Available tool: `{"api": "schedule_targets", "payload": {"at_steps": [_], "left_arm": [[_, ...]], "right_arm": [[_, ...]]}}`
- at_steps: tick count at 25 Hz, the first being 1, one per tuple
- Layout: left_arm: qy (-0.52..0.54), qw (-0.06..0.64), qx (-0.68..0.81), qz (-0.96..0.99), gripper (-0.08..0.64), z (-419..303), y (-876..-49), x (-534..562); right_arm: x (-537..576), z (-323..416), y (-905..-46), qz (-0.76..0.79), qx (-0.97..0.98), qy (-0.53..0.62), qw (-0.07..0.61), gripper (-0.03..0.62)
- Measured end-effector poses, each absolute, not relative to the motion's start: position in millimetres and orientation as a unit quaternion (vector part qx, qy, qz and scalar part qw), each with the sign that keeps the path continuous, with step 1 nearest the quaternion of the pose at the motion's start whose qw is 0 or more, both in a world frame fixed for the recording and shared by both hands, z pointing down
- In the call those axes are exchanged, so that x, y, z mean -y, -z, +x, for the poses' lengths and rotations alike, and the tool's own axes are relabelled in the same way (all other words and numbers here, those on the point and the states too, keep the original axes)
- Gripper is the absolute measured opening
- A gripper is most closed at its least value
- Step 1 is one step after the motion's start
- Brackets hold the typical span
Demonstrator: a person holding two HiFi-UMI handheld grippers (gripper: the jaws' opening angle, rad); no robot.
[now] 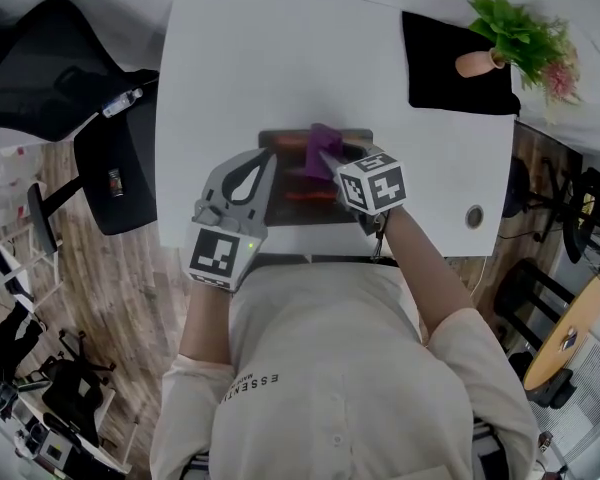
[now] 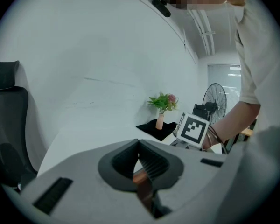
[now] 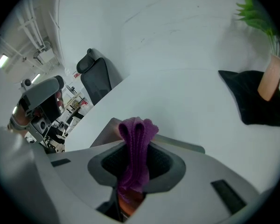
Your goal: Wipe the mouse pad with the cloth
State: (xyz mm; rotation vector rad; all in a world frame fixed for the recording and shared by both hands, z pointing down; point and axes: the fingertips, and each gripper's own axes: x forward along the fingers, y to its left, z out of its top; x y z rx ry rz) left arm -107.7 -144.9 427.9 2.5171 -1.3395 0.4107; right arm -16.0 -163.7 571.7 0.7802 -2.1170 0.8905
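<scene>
Jaws of our right gripper (image 3: pixel 136 164) are clamped on the purple cloth (image 3: pixel 136 134), which is bunched into a narrow fold over the mouse pad (image 1: pixel 310 211). Our left gripper (image 2: pixel 141 164) has its jaws pressed together on nothing, its tip at the pad's left edge. We judge two risks: dragging may tug the fold out of the jaws, and the pad, lying near the table (image 1: pixel 280 58) edge, may slide unless we pin it. Far right, a vase (image 1: pixel 477 63) holding a green plant (image 1: pixel 515 28) stands on a black mat (image 1: pixel 450 78).
</scene>
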Motion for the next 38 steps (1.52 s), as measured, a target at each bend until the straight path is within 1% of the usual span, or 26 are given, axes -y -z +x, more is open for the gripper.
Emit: {"api": "schedule_targets", "payload": {"at_steps": [6,10,18,24,27,31,35,38], "left_arm": [[-0.141,0.128,0.468,0.863,0.002,-75.2,-429.5,146.3],[-0.143,0.108,0.470,0.864,0.002,-57.9,-429.7,145.4],[-0.140,0.113,0.485,0.856,0.002,-24.3,-428.0,138.1],[-0.144,0.109,0.486,0.855,0.002,-22.8,-422.0,127.6],[-0.144,0.093,0.477,0.862,0.002,-30.7,-417.8,124.2],[-0.143,0.080,0.468,0.868,0.002,-54.6,-407.8,124.4],[-0.144,0.059,0.458,0.875,0.002,-86.1,-399.7,118.4],[-0.141,0.064,0.461,0.874,0.002,-111.8,-396.0,109.7]], "right_arm": [[168.9,23.9,-572.8,0.305,0.817,-0.342,0.350,0.099],[169.4,46.9,-573.1,0.304,0.819,-0.340,0.349,0.098],[174.2,93.6,-574.8,0.311,0.816,-0.335,0.354,0.099],[176.6,108.5,-567.0,0.329,0.810,-0.328,0.357,0.098],[173.4,103.2,-552.9,0.336,0.814,-0.321,0.350,0.098],[163.6,78.2,-534.6,0.339,0.820,-0.321,0.332,0.098],[142.8,35.6,-527.1,0.329,0.824,-0.329,0.322,0.099],[122.2,-2.6,-528.5,0.310,0.830,-0.335,0.322,0.098]]}}
